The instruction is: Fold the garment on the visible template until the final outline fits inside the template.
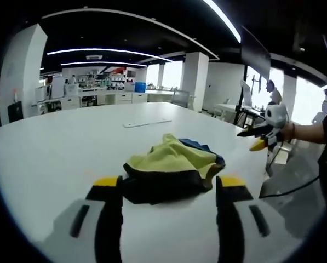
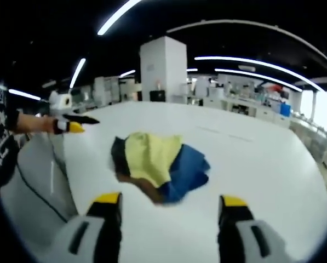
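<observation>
A crumpled garment in yellow, black and blue lies in a heap on the white table. My left gripper stands open just short of it, yellow-tipped jaws wide apart on either side of the heap's near edge. In the right gripper view the garment lies ahead of my right gripper, which is open and empty. Each gripper appears in the other's view, held by a hand off the table's edge: the right gripper and the left gripper.
A thin flat white strip lies on the table beyond the garment. The table's rounded edge runs close on the person's side, with a black cable hanging past it. Desks, pillars and shelves stand far behind.
</observation>
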